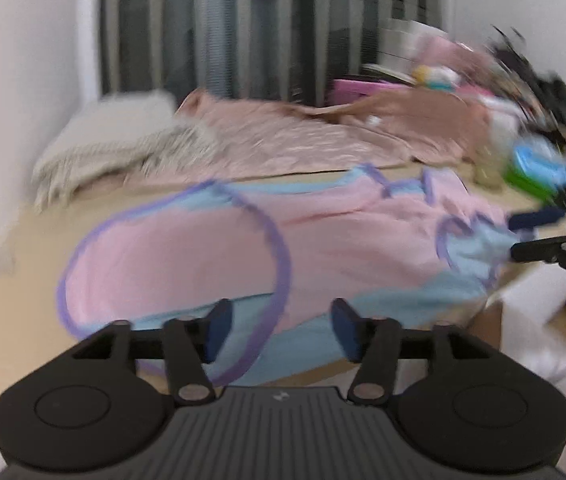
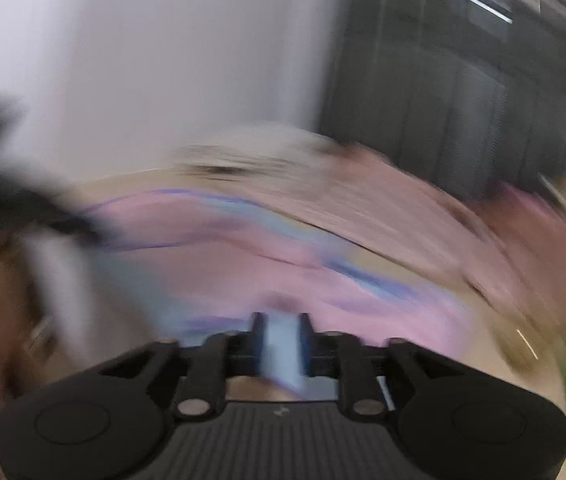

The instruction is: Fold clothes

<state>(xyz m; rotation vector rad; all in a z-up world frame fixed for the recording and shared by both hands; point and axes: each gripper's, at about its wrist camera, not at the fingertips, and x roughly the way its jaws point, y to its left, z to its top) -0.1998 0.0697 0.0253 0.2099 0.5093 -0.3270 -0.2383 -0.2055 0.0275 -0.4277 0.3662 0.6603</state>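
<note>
Pink garment with blue panels and purple trim is spread on the tan bed surface, just ahead of a rumpled pink blanket. Left gripper is held wide apart over the near hem, nothing between its fingers. Right gripper is clamped narrow on a blue fabric fold; that view is heavily motion-blurred.

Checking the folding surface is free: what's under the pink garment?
The pink garment lies spread on a tan surface, bare along its near and left edges. Whatever sits directly beneath the cloth is covered. The right tongs pinch its blue edge; the left tongs are open.
</note>
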